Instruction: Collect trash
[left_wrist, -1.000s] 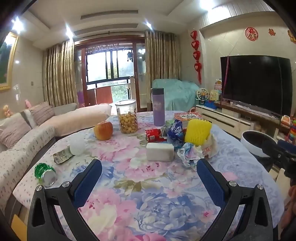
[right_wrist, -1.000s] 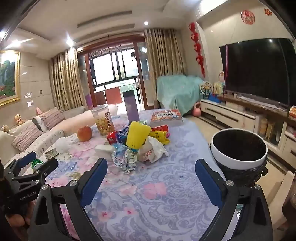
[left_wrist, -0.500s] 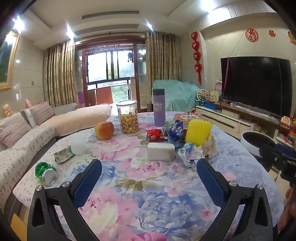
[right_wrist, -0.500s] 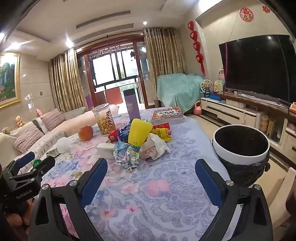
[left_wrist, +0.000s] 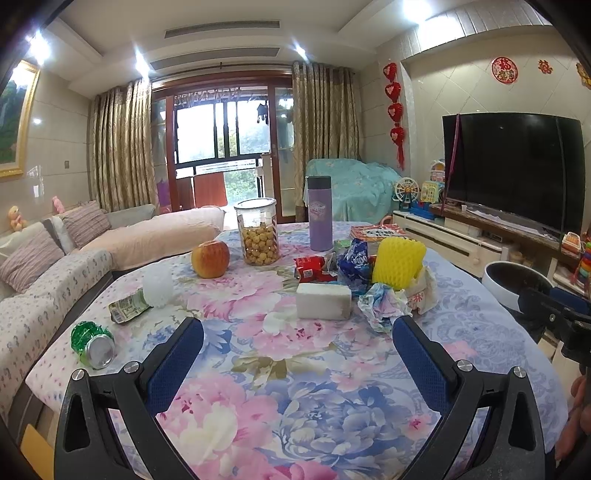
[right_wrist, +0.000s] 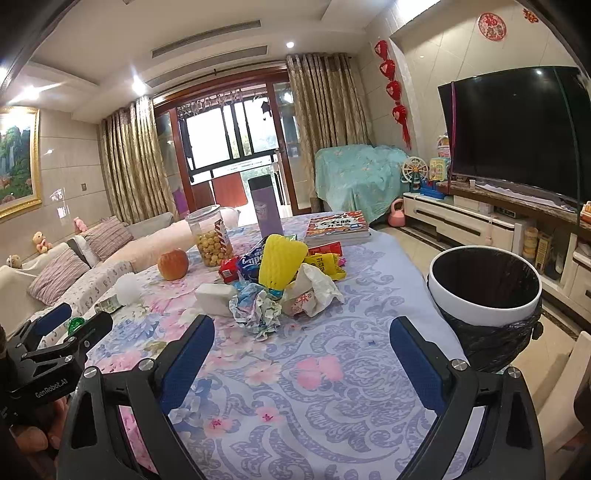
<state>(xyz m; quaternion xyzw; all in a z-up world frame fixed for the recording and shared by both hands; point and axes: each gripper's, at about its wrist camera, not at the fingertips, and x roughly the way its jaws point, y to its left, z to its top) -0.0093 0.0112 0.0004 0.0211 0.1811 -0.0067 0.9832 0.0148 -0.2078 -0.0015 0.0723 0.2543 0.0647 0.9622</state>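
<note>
A heap of trash lies mid-table: a crumpled wrapper (left_wrist: 382, 304) (right_wrist: 258, 308), yellow foam net (left_wrist: 398, 261) (right_wrist: 281, 260), white tissue (right_wrist: 314, 291), blue snack bag (left_wrist: 354, 260) and red packet (left_wrist: 309, 268). A white foam block (left_wrist: 323, 301) lies before it. A crushed green can (left_wrist: 92, 344) and a flattened wrapper (left_wrist: 128, 306) lie at the left edge. The bin (right_wrist: 485, 291) with a black liner stands right of the table. My left gripper (left_wrist: 295, 349) and right gripper (right_wrist: 301, 349) are open and empty, short of the heap.
An apple (left_wrist: 209, 258), a jar of snacks (left_wrist: 258, 230), a purple flask (left_wrist: 320, 212), a book (right_wrist: 338, 225) and a white foam net (left_wrist: 158, 285) stand on the floral tablecloth (left_wrist: 295, 398). A sofa lies left, a TV cabinet right.
Both grippers have drifted slightly forward toward the heap. Both stay open. Nothing on the table has moved.
</note>
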